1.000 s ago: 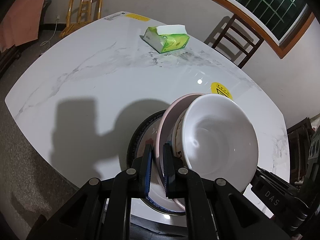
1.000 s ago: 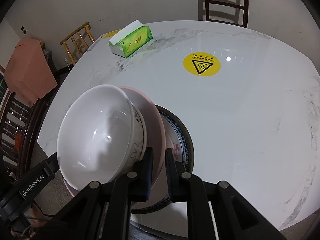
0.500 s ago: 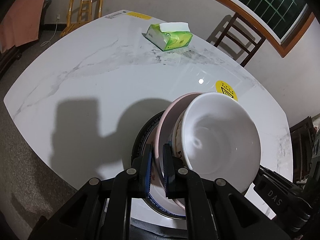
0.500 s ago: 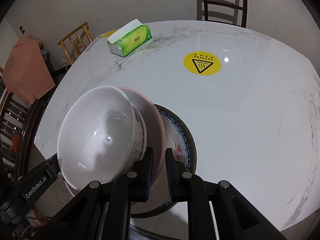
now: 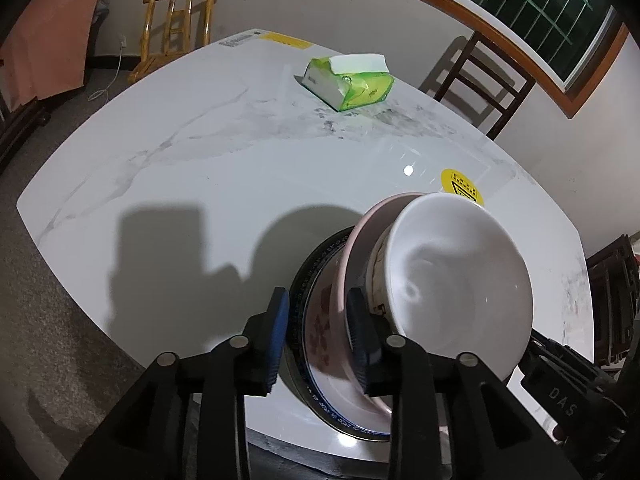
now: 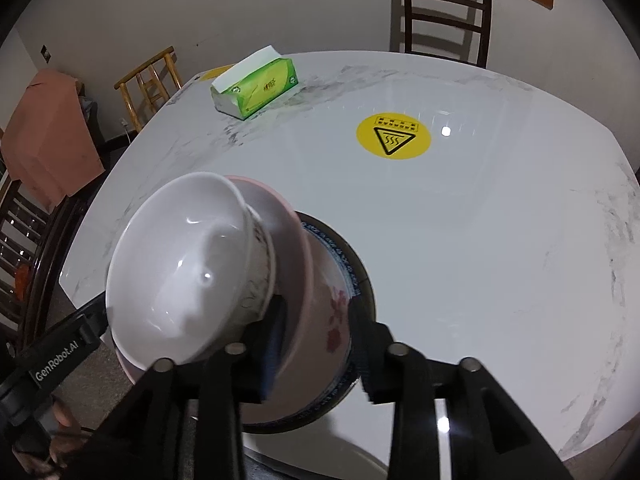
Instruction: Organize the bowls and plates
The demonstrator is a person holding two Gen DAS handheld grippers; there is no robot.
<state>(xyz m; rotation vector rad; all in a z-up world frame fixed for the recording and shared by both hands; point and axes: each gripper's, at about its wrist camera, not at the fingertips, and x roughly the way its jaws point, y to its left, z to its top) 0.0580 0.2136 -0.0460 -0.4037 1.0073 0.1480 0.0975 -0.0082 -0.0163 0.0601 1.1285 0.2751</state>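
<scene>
Left tool [image 5: 318, 332]: matte black angular arms, round silver screw heads along each arm, blue pads on the inner fingertips [image 5: 280, 312]; right tool [image 6: 316, 336]: the same black build and silver screws; white lettering "DAS" on one black body, "GenRobot.AI" on the other.

A white bowl [image 5: 460, 292] sits in a pink bowl [image 5: 360, 248], both nested on a blue-rimmed floral plate [image 5: 320, 332] near the table edge.
</scene>
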